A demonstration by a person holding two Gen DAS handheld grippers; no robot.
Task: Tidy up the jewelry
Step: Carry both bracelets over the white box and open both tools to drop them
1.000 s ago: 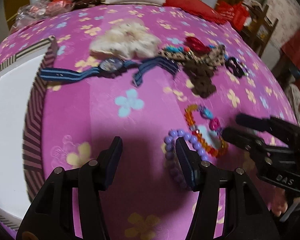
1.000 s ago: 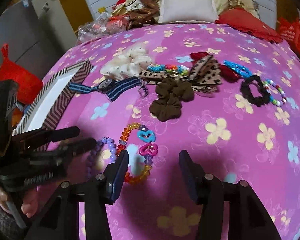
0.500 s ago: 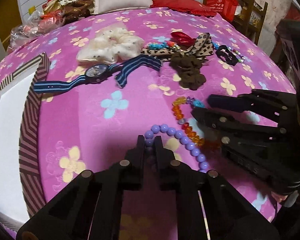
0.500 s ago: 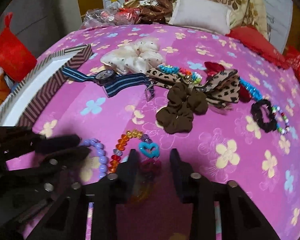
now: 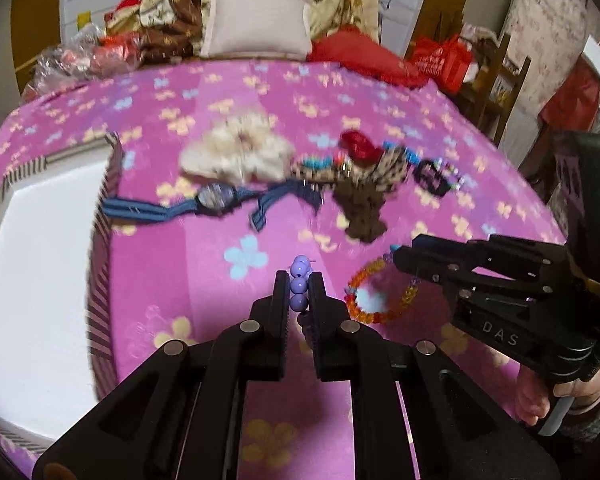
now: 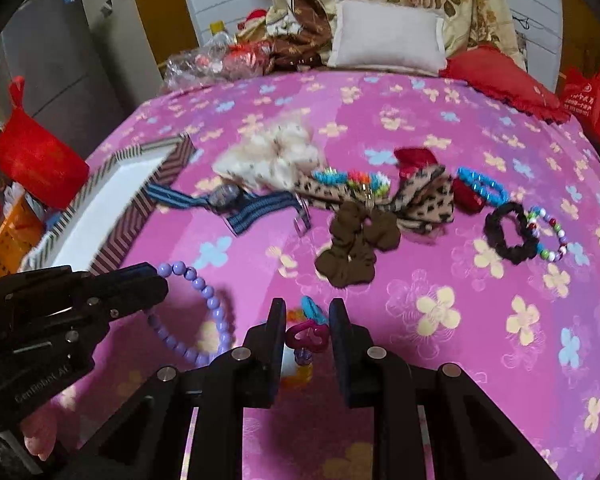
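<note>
My left gripper [image 5: 299, 280] is shut on a purple bead bracelet [image 5: 299, 286] and holds it lifted over the pink flowered bedspread; the bracelet hangs in a loop in the right wrist view [image 6: 204, 312], where the left gripper [image 6: 156, 282] shows too. My right gripper [image 6: 306, 312] is shut on an orange bead bracelet with pink and blue hearts [image 6: 307, 334]; it also shows in the left wrist view [image 5: 380, 300], with the right gripper [image 5: 398, 258] on it. A striped box with a white inside [image 5: 28, 280] lies at the left.
Further back lie a blue striped watch [image 6: 228, 200], a cream scrunchie [image 6: 272, 160], a brown scrunchie [image 6: 352, 244], a leopard bow [image 6: 420, 196], a black scrunchie [image 6: 510, 236] and bead bracelets [image 6: 552, 236]. Pillows and bags crowd the bed's far edge.
Both grippers closed: the left on the purple bracelet, the right on the orange heart bracelet. Both have since lifted their bracelets off the bedspread.
</note>
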